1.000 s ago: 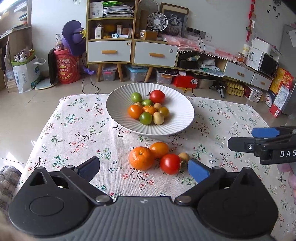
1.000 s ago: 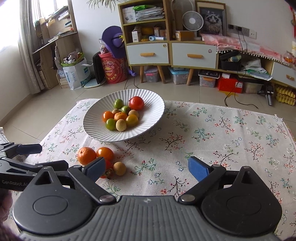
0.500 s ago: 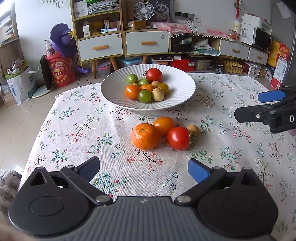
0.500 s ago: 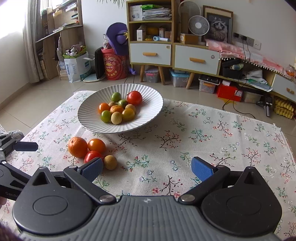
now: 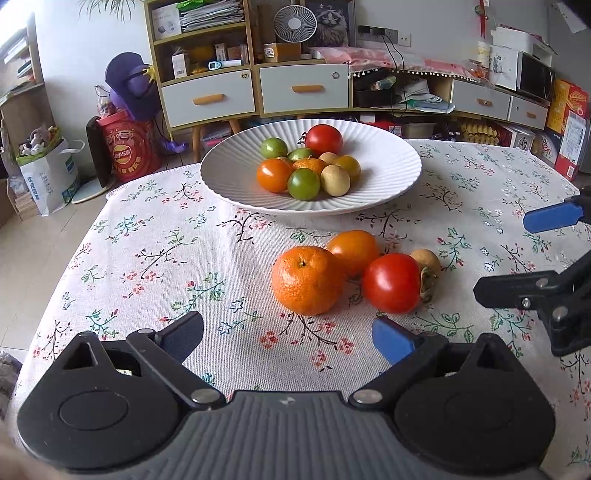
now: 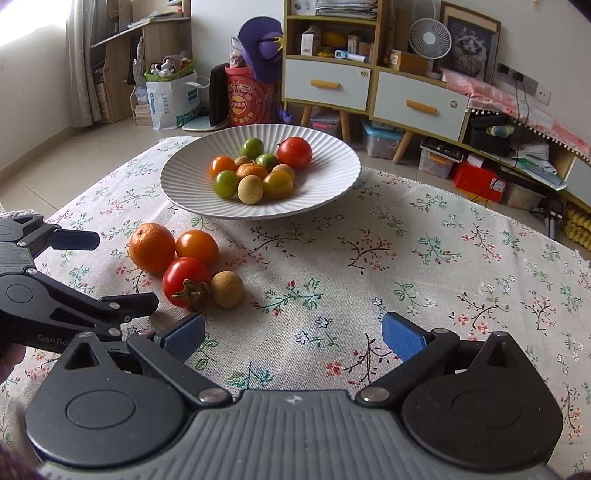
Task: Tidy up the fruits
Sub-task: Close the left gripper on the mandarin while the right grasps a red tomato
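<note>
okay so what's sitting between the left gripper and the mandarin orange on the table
Nothing but bare floral tablecloth. In the left wrist view, the open left gripper faces the mandarin orange with only cloth in between.

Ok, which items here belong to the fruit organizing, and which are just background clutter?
Job:
- white ribbed plate holding small fruits
- loose textured orange mandarin
- smooth orange tomato
- red tomato
- small tan round fruit
- left gripper, right gripper, both open

Lying about:
- white desk fan
- red drum
- floral tablecloth
</note>
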